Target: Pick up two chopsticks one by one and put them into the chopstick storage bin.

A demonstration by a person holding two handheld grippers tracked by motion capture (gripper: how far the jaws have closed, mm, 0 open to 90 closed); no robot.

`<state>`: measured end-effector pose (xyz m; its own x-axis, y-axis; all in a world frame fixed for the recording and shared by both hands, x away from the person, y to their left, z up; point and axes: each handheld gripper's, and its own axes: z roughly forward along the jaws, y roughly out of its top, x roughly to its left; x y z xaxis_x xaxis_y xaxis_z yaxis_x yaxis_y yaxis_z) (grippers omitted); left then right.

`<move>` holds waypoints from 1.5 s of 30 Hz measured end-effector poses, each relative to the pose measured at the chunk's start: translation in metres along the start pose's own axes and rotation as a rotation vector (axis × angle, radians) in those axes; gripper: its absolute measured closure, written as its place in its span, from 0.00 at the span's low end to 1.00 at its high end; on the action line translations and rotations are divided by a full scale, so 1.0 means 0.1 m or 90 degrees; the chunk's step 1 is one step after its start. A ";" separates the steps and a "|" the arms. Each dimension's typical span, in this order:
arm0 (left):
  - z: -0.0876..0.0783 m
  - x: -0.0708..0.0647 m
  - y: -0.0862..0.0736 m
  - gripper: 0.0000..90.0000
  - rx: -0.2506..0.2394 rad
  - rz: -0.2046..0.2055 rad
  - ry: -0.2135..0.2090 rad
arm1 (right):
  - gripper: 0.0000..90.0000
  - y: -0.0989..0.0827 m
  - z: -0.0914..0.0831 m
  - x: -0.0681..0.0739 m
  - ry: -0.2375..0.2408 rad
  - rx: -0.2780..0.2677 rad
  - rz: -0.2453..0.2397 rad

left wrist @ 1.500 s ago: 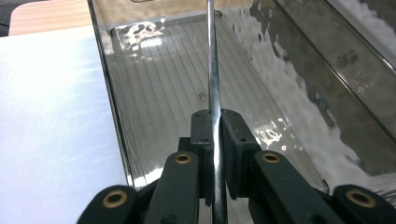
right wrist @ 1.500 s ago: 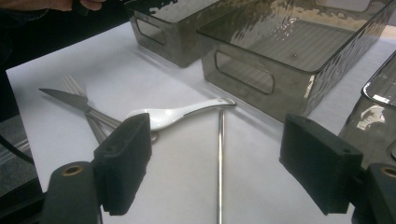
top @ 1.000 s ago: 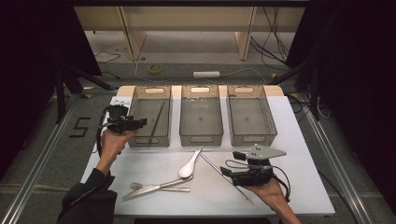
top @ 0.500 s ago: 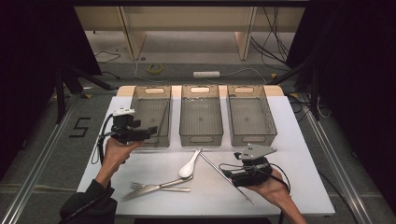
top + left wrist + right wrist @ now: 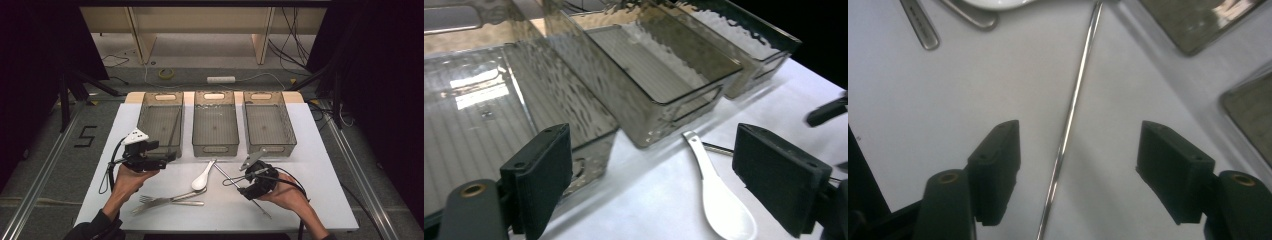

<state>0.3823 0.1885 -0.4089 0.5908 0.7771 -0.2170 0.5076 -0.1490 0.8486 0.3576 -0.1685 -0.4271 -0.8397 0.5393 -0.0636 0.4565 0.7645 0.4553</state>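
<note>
- White surface (image 5: 320, 165) w/ three smoky clear plastic bins (image 5: 214, 125) is carrying cutlery.
- Right hand-held gripper (image 5: 1078, 170), jaws apart & closing, is straddling thin steel chopstick (image 5: 1068, 125), not yet pinching.
- Left hand-held gripper (image 5: 651, 180) is opening wide, nothing between, near white ceramic spoon (image 5: 719, 200).

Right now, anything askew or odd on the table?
Nothing damaged or spilled. A metal chopstick leans slanted in the left bin; its mate lies loose on the table between the open right gripper jaws, untouched. White spoon, fork also unsorted.

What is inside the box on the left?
Inside the left box lies one thin metal stick, leaning along its right wall. The rest of the floor looks bare. The near corner is partly covered by the left gripper, so I can't see there.
</note>
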 end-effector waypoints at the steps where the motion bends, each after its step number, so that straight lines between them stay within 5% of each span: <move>1: -0.01 -0.02 -0.01 0.18 -0.001 0.004 -0.001 | 0.40 0.00 0.00 0.00 0.000 0.000 0.000; 3: -0.04 -0.09 -0.03 0.18 -0.004 0.014 -0.006 | 0.44 0.04 0.07 -0.01 -0.007 0.044 -0.021; 15: -0.12 -0.31 -0.08 0.17 -0.017 0.038 -0.029 | 0.53 0.17 0.27 -0.05 0.002 0.107 -0.045; 45: -0.10 -0.40 -0.13 0.18 -0.003 0.067 -0.031 | 0.86 0.22 0.44 -0.06 0.035 0.176 -0.053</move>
<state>0.3462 0.1655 -0.4067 0.6708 0.7264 -0.1498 0.4385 -0.2256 0.8700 0.3859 -0.1397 -0.4559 -0.8886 0.4569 -0.0396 0.4421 0.8764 0.1911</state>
